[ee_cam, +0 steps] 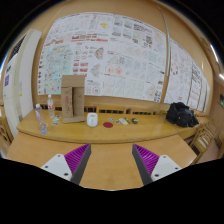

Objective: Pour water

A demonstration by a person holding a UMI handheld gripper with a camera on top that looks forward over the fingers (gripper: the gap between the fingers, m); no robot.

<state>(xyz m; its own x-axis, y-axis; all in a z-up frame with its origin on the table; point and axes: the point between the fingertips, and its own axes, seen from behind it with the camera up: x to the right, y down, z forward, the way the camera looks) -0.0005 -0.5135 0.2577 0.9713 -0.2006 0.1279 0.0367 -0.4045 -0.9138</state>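
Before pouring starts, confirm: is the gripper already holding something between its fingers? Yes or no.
No. The gripper is open with only bare table between its fingers, and the white cup stands far beyond them.

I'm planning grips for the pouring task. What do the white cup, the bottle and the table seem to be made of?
The white cup looks opaque and smooth, likely ceramic or plastic; it is too small to tell which. The bottle looks see-through, so probably clear plastic. The table seems wood or wood laminate, with a warm tan matte top. The gripper is open, well short of them.
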